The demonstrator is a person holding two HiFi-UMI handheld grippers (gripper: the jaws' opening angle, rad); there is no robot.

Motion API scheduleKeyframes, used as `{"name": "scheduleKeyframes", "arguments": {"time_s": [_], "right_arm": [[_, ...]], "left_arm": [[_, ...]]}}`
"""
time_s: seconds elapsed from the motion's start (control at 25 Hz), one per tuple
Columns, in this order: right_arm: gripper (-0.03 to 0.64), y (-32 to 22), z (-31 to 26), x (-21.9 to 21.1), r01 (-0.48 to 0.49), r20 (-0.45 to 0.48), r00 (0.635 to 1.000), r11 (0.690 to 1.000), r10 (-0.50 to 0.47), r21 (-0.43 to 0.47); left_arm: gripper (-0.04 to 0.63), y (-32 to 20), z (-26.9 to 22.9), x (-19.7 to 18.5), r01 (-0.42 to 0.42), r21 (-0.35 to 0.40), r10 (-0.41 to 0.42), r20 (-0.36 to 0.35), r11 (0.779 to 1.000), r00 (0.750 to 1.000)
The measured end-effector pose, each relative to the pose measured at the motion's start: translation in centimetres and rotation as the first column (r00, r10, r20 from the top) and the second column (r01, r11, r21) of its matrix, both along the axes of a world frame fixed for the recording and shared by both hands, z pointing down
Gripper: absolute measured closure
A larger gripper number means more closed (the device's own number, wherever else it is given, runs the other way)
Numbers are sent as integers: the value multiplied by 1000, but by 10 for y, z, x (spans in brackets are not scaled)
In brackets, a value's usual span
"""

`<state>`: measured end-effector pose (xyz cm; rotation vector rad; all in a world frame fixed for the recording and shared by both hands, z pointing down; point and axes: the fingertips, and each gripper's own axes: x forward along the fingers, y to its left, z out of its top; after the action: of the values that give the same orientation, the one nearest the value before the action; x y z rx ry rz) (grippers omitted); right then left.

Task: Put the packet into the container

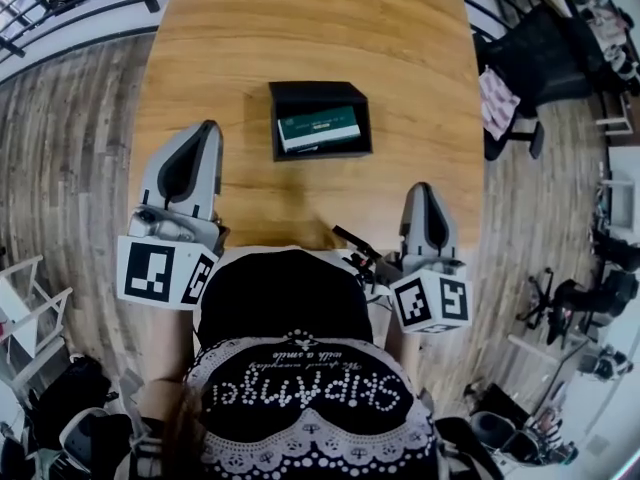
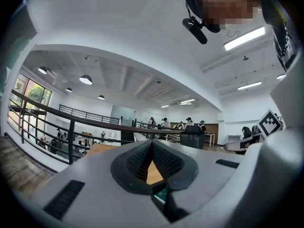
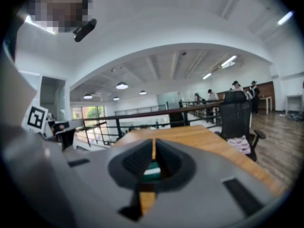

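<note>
Jaws: clenched on nothing, left gripper (image 1: 207, 128) and right gripper (image 1: 423, 190) alike | green packet (image 1: 319, 128): flat inside black container (image 1: 316, 91), mid-bench (image 1: 300, 28) | step: placement seemingly done; park both by bench's near edge, well apart from container.

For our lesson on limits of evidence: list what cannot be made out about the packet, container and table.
Packet, its print: too small in the head view.
Container: gripper views, hidden behind left tongs and right tongs; only a green sliver shows.
Table, near edge: head view, covered by the person's head.

Left gripper (image 2: 152, 146), fingers (image 2: 133, 163) together, railing (image 2: 72, 137) beyond
</note>
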<state>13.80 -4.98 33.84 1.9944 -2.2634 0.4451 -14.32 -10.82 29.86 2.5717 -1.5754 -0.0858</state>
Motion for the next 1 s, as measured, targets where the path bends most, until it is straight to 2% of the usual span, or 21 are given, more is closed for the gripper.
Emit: {"name": "scheduleKeyframes", "arguments": {"time_s": [0.64,1.0], "right_arm": [[575,23,-3,1,69,-18,997,998,-69,8],[575,46,-4,30,126,-32,991,992,-126,0]], "left_arm": [[565,51,16,-22,149,-59,-150,-15,987,989],[565,81,11,21,161,-71,-164,-39,984,986]]}}
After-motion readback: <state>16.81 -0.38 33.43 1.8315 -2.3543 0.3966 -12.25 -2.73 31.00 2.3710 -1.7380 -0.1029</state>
